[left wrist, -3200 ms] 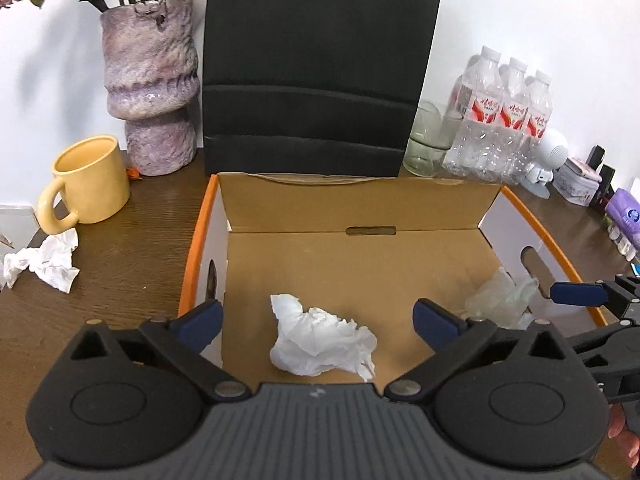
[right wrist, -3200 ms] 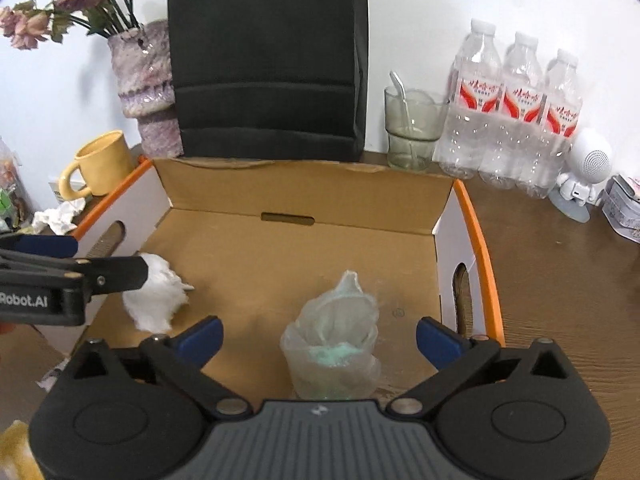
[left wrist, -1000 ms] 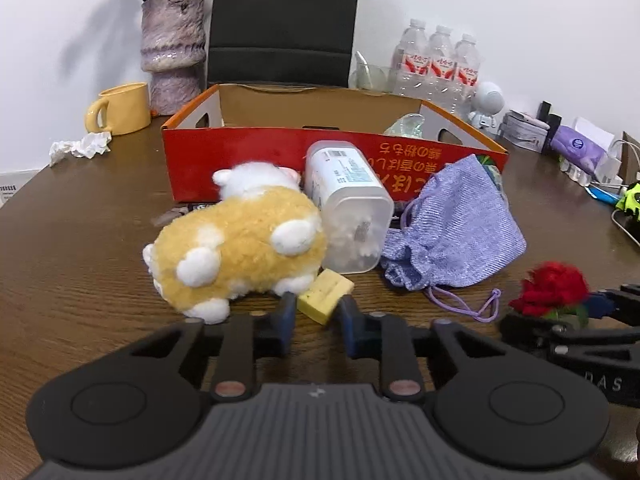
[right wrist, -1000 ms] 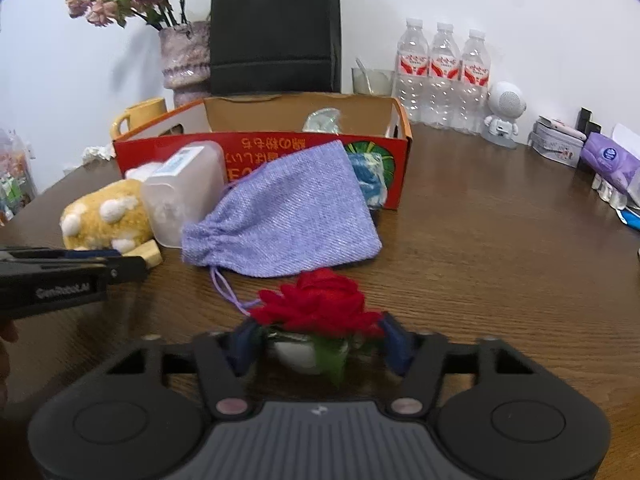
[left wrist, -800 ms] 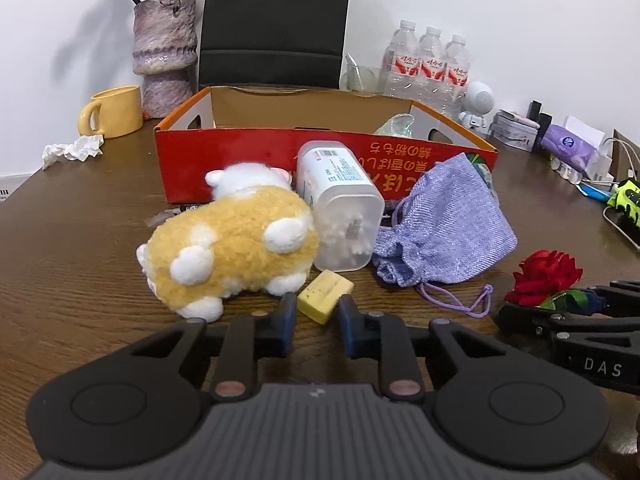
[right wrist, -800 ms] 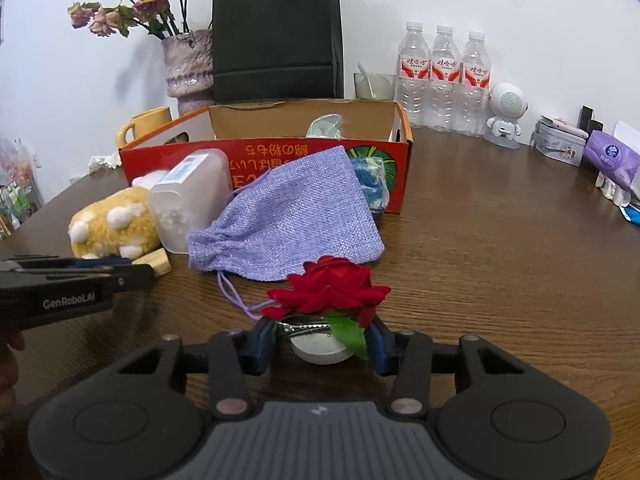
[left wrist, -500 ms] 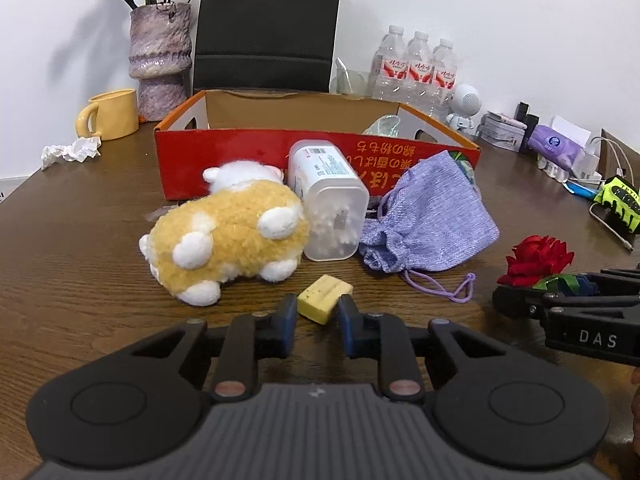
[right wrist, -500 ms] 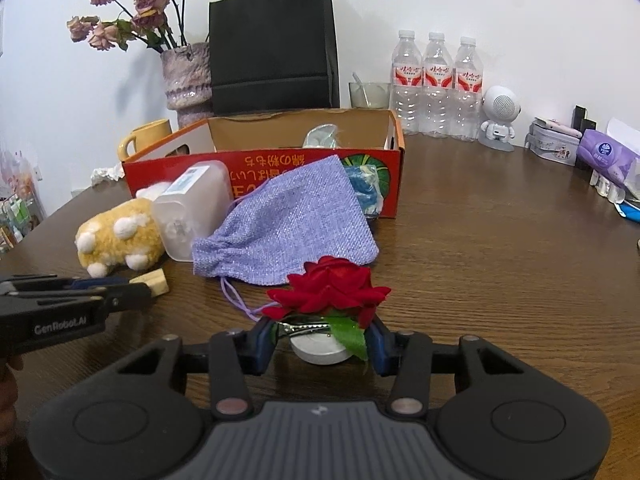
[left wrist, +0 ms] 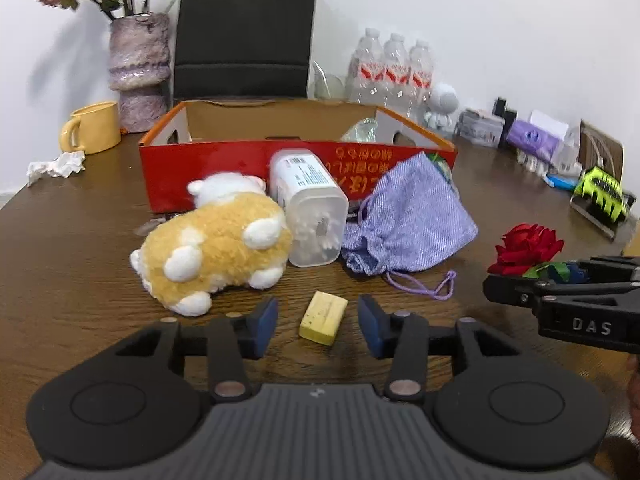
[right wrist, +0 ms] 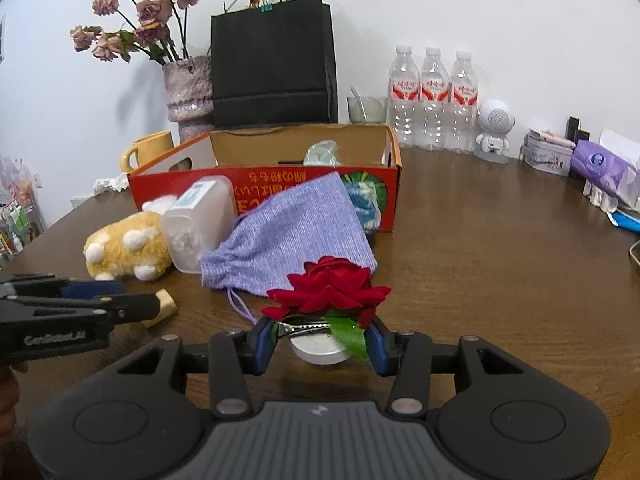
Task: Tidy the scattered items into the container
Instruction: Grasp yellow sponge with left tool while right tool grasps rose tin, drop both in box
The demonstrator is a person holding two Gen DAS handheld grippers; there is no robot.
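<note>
My left gripper (left wrist: 318, 322) is open, its pads on either side of a small yellow block (left wrist: 323, 317) lying on the table, not touching it. My right gripper (right wrist: 322, 340) is shut on a red rose ornament (right wrist: 330, 282) with a white round base, held just above the table; it also shows in the left wrist view (left wrist: 526, 246). Ahead lie a yellow-and-white plush toy (left wrist: 212, 252), a clear plastic jar (left wrist: 310, 208) on its side and a purple drawstring pouch (left wrist: 408, 220). Behind them stands the red cardboard box (left wrist: 240, 160), with a crumpled plastic bag (right wrist: 322, 152) inside.
A yellow mug (left wrist: 92, 128), a crumpled tissue (left wrist: 56, 164), a vase with dried flowers (left wrist: 138, 68) and a black paper bag (left wrist: 244, 36) stand behind the box. Water bottles (right wrist: 434, 100), a white speaker figure (right wrist: 494, 126) and small packs (right wrist: 604, 168) are at the right.
My left gripper has opened and let go of the yellow block, which now lies on the table. Both grippers drew back slightly; the right one still holds the rose.
</note>
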